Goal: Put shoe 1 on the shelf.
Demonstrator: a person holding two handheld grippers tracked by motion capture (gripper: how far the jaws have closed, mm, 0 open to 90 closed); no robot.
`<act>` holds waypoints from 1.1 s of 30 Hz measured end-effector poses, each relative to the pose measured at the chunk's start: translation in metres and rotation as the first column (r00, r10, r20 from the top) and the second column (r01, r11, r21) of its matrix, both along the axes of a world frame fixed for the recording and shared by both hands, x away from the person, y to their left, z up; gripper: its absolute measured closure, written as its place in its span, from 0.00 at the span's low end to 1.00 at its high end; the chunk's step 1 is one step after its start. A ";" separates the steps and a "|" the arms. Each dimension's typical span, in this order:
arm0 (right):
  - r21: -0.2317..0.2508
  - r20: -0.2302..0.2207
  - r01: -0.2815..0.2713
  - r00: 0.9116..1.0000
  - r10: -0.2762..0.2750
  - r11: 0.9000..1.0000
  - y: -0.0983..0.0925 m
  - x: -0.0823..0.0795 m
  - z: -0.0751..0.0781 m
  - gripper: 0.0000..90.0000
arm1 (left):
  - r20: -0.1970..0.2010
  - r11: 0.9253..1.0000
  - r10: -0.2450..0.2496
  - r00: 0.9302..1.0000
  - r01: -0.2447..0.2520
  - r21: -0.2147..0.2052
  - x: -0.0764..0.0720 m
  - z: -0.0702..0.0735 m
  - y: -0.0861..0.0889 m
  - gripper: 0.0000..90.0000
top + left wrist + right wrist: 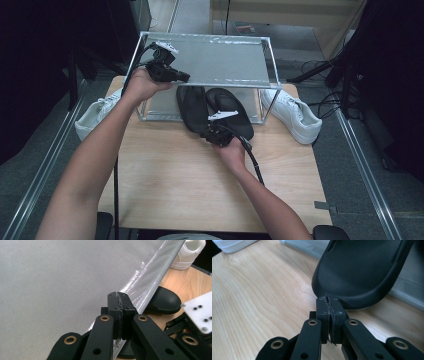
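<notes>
**Two grippers, two black slippers, one silver rack, one pair of white sneakers**

Item 1. Wooden table (170,185): pale top, bare over its near half; the person's forearms come in over it from the near edge.

Item 2. Right gripper (210,132): held in the right hand near the table's middle, jaws pressed together with nothing between them. In the right gripper view its tips (328,301) sit just at the rounded near end of the left slipper; whether they touch it cannot be told.

Item 3. Left slipper (192,107): black, sole on the table, its near end out in front of the rack and its far end under the shelf.

Item 4. Right slipper (232,112): black, with a thong strap, just beside its mate and angled slightly away from it.

Item 5. Left gripper (185,76): held in the left hand at the rack's left front edge, above the slippers. Jaws closed and empty; in the left gripper view the tips (119,296) lie against the edge of the shelf.

Item 6. Rack (215,57): metal frame with a silver mesh shelf, on the far half of the table.

Item 7. White sneakers: one (97,115) at the table's left edge, one (292,112) beside the rack's right end.
</notes>
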State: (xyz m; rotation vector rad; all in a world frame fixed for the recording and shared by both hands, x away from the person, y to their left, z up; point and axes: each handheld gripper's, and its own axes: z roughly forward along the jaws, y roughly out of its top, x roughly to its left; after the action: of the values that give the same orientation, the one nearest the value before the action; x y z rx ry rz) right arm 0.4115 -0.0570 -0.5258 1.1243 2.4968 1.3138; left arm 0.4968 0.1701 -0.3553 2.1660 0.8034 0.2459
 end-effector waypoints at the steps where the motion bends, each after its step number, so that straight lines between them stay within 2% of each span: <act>1: 0.000 -0.002 0.002 1.000 -0.002 1.000 0.002 0.002 0.000 1.00 | 0.000 1.000 0.000 1.000 0.000 -0.001 0.000 0.000 0.000 1.00; 8: 0.040 -0.023 0.025 0.999 -0.024 0.999 0.016 0.012 -0.003 1.00 | -0.001 1.000 0.005 1.000 -0.005 -0.009 0.000 -0.001 0.001 1.00; 18: 0.006 -0.016 0.042 0.999 -0.042 0.999 0.034 0.028 -0.002 1.00 | 0.008 1.000 0.000 1.000 0.000 0.004 0.000 -0.001 0.000 1.00; 22: 0.020 -0.012 0.049 0.999 -0.049 0.999 0.040 0.033 -0.004 1.00 | 0.005 1.000 -0.002 1.000 0.002 0.020 0.001 0.001 -0.002 1.00; 29: 0.027 -0.006 0.033 0.999 -0.033 0.999 0.043 0.031 -0.003 1.00 | 0.004 1.000 0.002 1.000 -0.002 0.012 0.001 0.000 -0.001 1.00; 33: 0.054 -0.016 0.023 1.000 -0.022 0.998 0.039 0.029 0.001 0.93 | -0.001 1.000 0.004 1.000 -0.004 0.006 0.002 0.000 -0.001 1.00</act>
State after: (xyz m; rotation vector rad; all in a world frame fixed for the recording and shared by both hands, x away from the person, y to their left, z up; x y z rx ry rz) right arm 0.4406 -0.0180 -0.5251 1.1747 2.4652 1.3803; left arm 0.4986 0.1691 -0.3554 2.1708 0.8089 0.2499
